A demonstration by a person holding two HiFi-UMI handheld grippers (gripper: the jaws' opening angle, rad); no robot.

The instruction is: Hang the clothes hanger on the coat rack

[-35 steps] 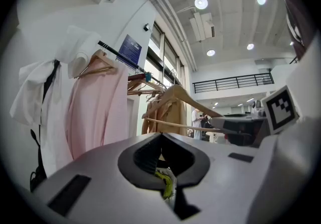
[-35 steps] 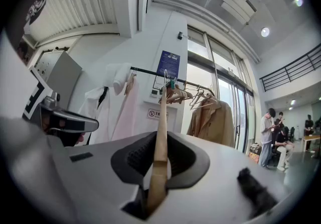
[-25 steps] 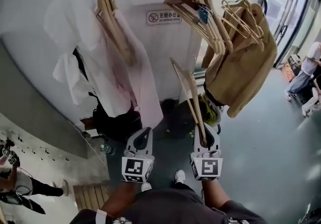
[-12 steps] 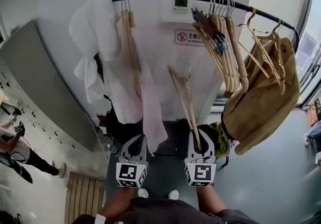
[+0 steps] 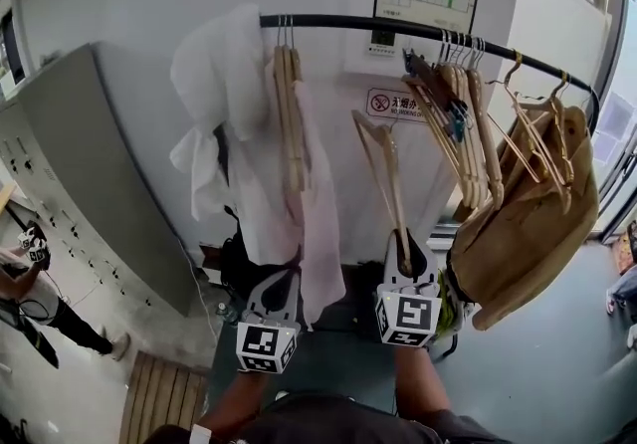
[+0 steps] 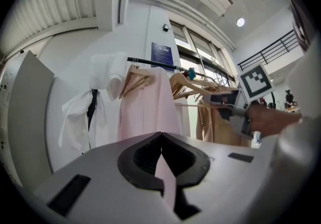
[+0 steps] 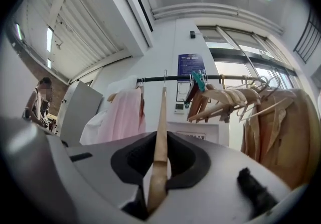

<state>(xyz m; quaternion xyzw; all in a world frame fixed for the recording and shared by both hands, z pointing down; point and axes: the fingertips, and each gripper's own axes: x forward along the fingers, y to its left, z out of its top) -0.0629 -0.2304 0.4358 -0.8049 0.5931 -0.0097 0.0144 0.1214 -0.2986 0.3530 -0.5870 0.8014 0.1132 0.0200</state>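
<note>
A black rack bar [image 5: 398,27] runs across the top of the head view. My right gripper [image 5: 405,263] is shut on the lower end of a wooden hanger [image 5: 383,168], which stands upright. The top of that hanger is below the bar, in the gap between a pink shirt [image 5: 318,233] and a bunch of bare wooden hangers [image 5: 463,123]. In the right gripper view the wooden hanger [image 7: 162,112] rises from the right gripper [image 7: 161,140] toward the rack bar [image 7: 170,78]. My left gripper [image 5: 282,281] is lower left, shut and holding nothing; in its own view the left gripper [image 6: 160,135] faces the pink shirt [image 6: 148,102].
A white garment [image 5: 224,84] and wooden hangers [image 5: 289,113] hang at the bar's left end, and a tan jacket [image 5: 528,223] at its right. A grey cabinet [image 5: 80,163] stands on the left. A person [image 5: 30,293] is at the lower left, near a wooden pallet [image 5: 164,397].
My right gripper has lifted the hanger up and closer to the bar. The left gripper rose a little too. The rack now sits nearer and more central in the head view.
</note>
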